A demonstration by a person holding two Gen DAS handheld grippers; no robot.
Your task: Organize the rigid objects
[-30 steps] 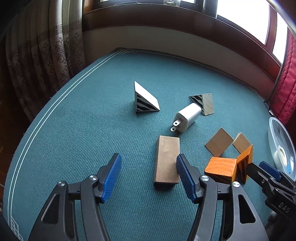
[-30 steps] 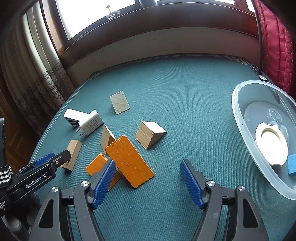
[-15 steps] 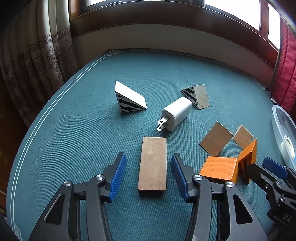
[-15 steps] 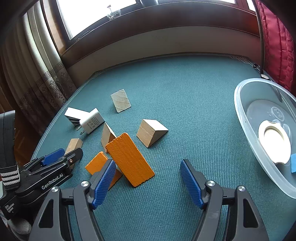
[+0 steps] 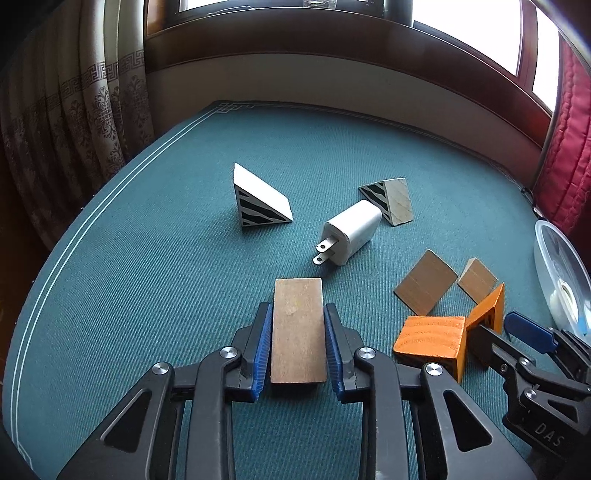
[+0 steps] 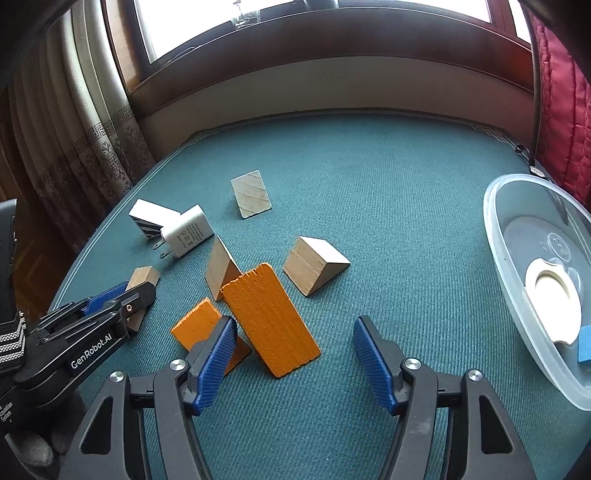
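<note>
— How far along are you?
— Barely started: my left gripper (image 5: 298, 345) pinches the plain wooden block (image 5: 297, 328) on the table; my right gripper (image 6: 295, 362) is closing around the orange block (image 6: 271, 319), pads not touching.
— And the clear tub (image 6: 517, 295)?
— Holds only a tape roll (image 6: 554, 302); the wedges and charger (image 5: 351, 230) lie scattered.

place: home room | cues: patterned curtains (image 5: 74, 122), wood-framed window (image 6: 295, 22), teal carpet (image 5: 184, 258)

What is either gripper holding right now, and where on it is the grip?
The left gripper clamps the plain wooden block by its two long sides, at the near end. The right gripper holds nothing; its jaws are closing beside the orange block.
</note>
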